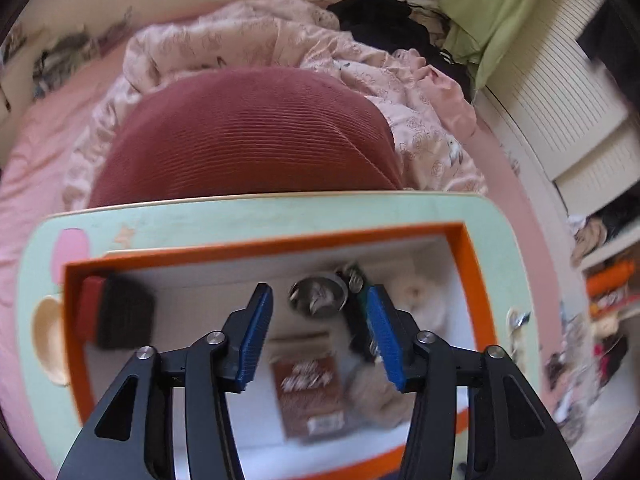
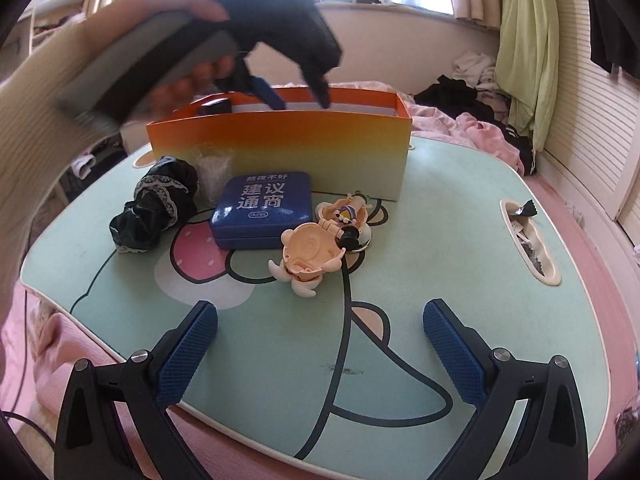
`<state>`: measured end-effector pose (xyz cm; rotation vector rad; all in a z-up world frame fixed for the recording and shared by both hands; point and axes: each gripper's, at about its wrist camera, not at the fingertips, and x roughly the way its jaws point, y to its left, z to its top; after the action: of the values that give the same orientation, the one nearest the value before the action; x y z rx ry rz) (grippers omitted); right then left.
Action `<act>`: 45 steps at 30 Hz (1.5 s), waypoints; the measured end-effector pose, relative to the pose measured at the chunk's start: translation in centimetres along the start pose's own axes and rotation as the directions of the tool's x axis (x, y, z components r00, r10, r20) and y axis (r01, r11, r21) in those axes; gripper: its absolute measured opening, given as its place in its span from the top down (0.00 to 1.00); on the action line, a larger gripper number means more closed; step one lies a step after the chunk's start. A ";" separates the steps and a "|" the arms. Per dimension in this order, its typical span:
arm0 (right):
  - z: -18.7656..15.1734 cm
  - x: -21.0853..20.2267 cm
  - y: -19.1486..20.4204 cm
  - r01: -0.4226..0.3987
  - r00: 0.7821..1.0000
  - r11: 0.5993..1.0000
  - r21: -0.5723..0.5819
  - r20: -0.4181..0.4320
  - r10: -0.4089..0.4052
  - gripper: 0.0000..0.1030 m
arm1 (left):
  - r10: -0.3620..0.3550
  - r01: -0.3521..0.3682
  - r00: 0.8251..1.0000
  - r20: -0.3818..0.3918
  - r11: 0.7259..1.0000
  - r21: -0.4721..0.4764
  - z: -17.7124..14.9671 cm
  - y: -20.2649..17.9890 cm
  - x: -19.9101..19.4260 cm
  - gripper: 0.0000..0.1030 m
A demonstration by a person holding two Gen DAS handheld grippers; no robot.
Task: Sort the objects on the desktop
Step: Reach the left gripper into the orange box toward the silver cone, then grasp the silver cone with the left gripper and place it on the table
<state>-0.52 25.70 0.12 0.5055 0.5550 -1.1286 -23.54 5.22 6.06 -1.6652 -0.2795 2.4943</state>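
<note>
Left tool [image 1: 320, 320], lower centre of the left wrist view: jaws partly apart with nothing between them, hanging over the open orange box [image 1: 472, 264]. The box interior is blurred; a round metal piece [image 1: 318, 294], a brown packet [image 1: 308, 388] and a red-and-black item [image 1: 116, 312] lie inside. In the right wrist view the same tool [image 2: 300, 98] appears at upper left, gripped by a hand [image 2: 192, 40], its tips over the rim of the box [image 2: 280, 148].

Right tool [image 2: 320, 356], bottom of the right wrist view: jaws wide and empty, above the near part of the green table [image 2: 460, 280]. At frame centre, in front of the box, sit a blue tin [image 2: 262, 212], a dark lace-edged scrunchie [image 2: 156, 208] to its left, and pale toy figure parts [image 2: 320, 244] to its right. A slot [image 2: 528, 244] at the table's right edge holds wrappers.
</note>
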 end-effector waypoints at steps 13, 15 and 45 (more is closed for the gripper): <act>0.1 -0.1 -0.3 -0.006 1.000 1.000 -0.002 0.000 0.006 0.00 | -0.111 0.102 0.992 -0.065 0.987 -0.126 -0.6 2.4 1.3 0.57; 0.1 -0.1 -0.3 -0.006 1.000 1.000 -0.002 0.000 0.006 0.00 | -0.105 0.095 0.993 -0.055 0.982 -0.163 -0.7 3.2 1.1 0.57; 0.1 -0.1 -0.3 -0.011 1.000 1.000 -0.007 0.000 0.011 0.00 | -0.117 0.117 0.990 0.075 0.993 -0.006 -2.3 4.0 -2.2 0.72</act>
<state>-0.77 25.57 0.25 0.5019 0.5558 -1.1157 -20.54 1.06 6.29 -1.5152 -0.3866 2.4751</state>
